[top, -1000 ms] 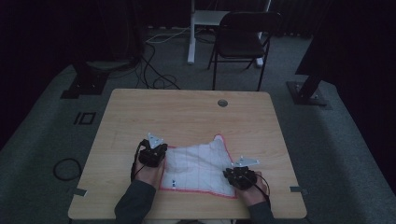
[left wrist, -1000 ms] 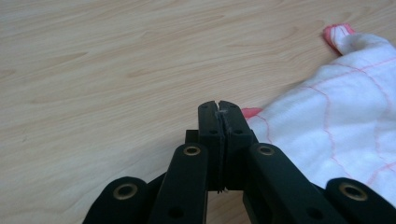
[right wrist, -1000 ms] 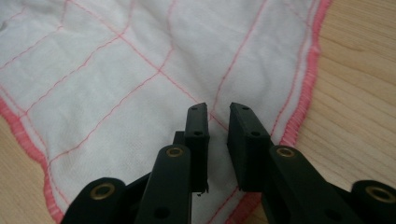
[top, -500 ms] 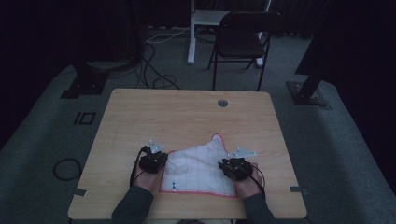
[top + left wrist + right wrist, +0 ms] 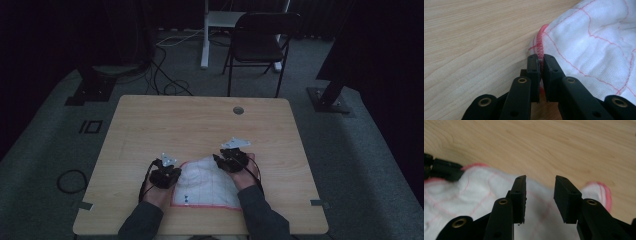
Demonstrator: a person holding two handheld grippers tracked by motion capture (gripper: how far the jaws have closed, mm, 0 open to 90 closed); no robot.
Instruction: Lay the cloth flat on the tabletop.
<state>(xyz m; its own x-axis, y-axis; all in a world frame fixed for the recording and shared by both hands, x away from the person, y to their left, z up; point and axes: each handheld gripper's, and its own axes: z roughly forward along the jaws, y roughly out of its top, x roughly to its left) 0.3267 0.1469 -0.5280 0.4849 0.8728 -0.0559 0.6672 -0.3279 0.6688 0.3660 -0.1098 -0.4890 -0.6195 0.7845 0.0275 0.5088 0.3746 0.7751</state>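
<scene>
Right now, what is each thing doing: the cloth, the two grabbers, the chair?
White cloth: partly folded, lying on the table.
Left gripper: shut on the cloth's red-stitched edge.
Right gripper: open, over the cloth.
Folding chair: unfolded, standing, nobody in it.

A light wooden rectangular table [image 5: 200, 125] with a small round grommet hole [image 5: 238, 110] stood on grey carpeted floor [image 5: 360, 165] in a dim room. Beyond it were a black folding metal chair [image 5: 260, 45], a white desk leg [image 5: 204, 37], loose black cables [image 5: 167, 87], and black stand bases [image 5: 90, 90] at either side.
</scene>
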